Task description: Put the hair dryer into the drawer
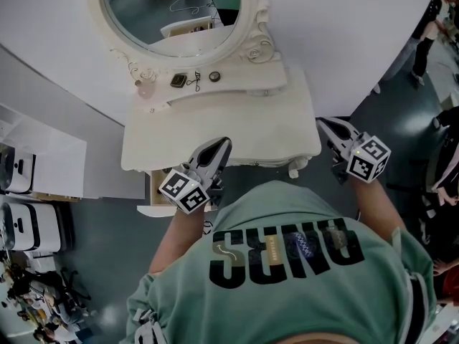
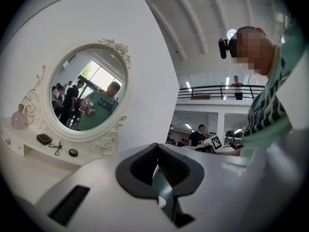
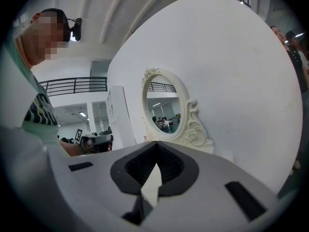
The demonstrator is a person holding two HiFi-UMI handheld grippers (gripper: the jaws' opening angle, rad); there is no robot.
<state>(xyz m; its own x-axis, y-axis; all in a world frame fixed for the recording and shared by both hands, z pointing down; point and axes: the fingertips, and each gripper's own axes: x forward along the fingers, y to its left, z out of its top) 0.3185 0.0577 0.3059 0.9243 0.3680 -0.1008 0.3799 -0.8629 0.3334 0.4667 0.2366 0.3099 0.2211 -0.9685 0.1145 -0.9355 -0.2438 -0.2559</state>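
Open tabletop (image 1: 237, 131) in front, bottle (image 1: 146, 88) and small items (image 1: 195, 80) only along the shelf (image 1: 251, 81) beneath the mirror (image 1: 176, 9).

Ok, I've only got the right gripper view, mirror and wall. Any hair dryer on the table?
Observer: None shows. In the head view, on the table, the shelf holds only small things, a pink bottle and a dark case among them.
Operator: Where's my right gripper?
Observer: The right gripper is off the table's right end, beside its corner.
Operator: And the drawer?
Observer: What looks like a drawer stands pulled out at the front left, under the left gripper; its inside is mostly hidden.
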